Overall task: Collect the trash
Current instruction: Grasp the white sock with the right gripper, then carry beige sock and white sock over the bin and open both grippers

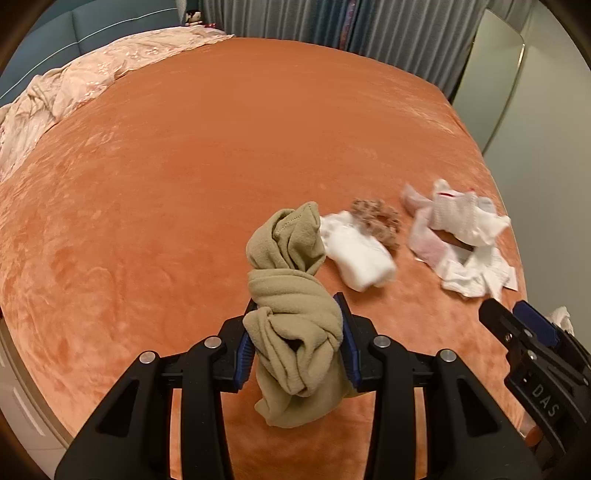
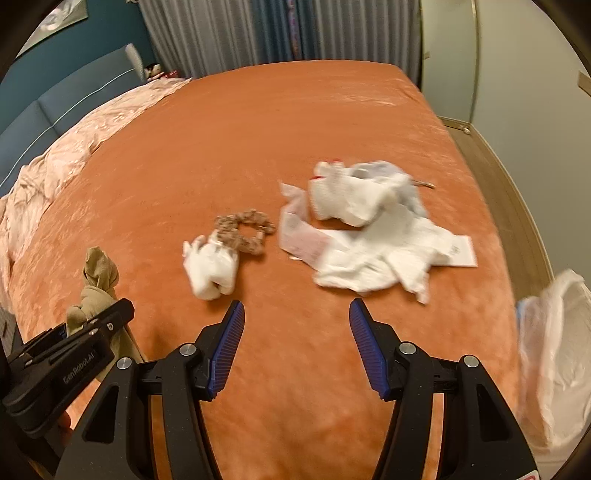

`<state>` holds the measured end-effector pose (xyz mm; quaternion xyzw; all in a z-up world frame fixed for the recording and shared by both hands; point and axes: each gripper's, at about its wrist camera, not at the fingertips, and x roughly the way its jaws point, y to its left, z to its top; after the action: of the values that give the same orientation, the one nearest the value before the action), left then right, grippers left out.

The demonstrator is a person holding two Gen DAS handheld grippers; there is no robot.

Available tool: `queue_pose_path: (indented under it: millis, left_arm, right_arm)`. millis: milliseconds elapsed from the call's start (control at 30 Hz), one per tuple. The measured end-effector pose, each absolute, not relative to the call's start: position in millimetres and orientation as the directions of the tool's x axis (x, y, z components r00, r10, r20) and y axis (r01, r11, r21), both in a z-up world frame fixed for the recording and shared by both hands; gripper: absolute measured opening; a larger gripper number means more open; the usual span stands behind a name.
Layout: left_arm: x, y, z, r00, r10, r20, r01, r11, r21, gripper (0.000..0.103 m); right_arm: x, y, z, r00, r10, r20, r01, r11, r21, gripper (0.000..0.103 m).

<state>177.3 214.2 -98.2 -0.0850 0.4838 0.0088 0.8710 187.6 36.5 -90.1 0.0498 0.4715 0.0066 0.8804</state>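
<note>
My left gripper (image 1: pixel 297 317) is shut on a knotted olive-tan cloth (image 1: pixel 291 295), lifted above the orange bed cover (image 1: pixel 221 155); the same cloth (image 2: pixel 98 288) shows at the lower left of the right wrist view. A crumpled white tissue (image 1: pixel 360 256) (image 2: pixel 210 267) lies on the bed beside a brown scrunchie (image 1: pixel 376 219) (image 2: pixel 245 230). Further right sits a pile of white papers and wrappers (image 1: pixel 465 240) (image 2: pixel 373 229). My right gripper (image 2: pixel 295 314) stands open above bare bed, short of the tissue and the pile; in the left wrist view it appears at the right edge (image 1: pixel 517 317).
A pink quilt (image 1: pixel 74 85) (image 2: pixel 81 140) is bunched along the bed's left side by a blue headboard (image 2: pixel 55 99). A white plastic bag (image 2: pixel 554 354) hangs at the bed's right edge. Grey curtains (image 2: pixel 258 33) and a pale wall lie beyond.
</note>
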Motion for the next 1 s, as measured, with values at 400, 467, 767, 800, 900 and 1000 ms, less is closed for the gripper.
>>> queue_pose_path:
  millis: [400, 467, 767, 800, 900, 1000]
  left_arm:
    - [219.5, 251.5, -123.6, 0.521, -0.046, -0.852, -0.125, 0.984, -0.129, 0.037]
    - [223.7, 253.6, -127.6, 0.515, -0.046, -0.856, -0.128, 0.983, -0.13, 0.037]
    - [221.8, 247.2, -124.3, 0.513, -0.05, -0.857, -0.129, 0.983, -0.135, 0.037]
    - [219.9, 244.4, -120.8, 0.516, -0.052, -0.855, -0.124, 0.983, -0.135, 0.037]
    - [213.4, 234.7, -108.2, 0.533, -0.06, -0.844, -0.113, 0.983, -0.141, 0.037]
    - [204.0, 220.0, -89.2, 0.558, -0.067, -0.827, -0.093, 0.985, -0.143, 0.037]
  right_arm:
    - [267.3, 99.8, -140.1, 0.461, 0.147, -0.875, -0.014, 0.987, 0.159, 0.057]
    - [271.3, 105.7, -150.1, 0.444, 0.144, -0.884, -0.021, 0.988, 0.15, 0.052]
    - [258.3, 106.4, -151.9, 0.432, 0.213, -0.876, -0.062, 0.977, 0.206, 0.018]
    - [253.3, 104.4, -146.0, 0.439, 0.221, -0.871, -0.069, 0.975, 0.213, 0.017]
    - [238.6, 96.0, -124.6, 0.475, 0.236, -0.848, -0.081, 0.971, 0.225, 0.017]
    - [222.2, 80.4, -96.1, 0.524, 0.244, -0.816, -0.082, 0.968, 0.237, 0.017]
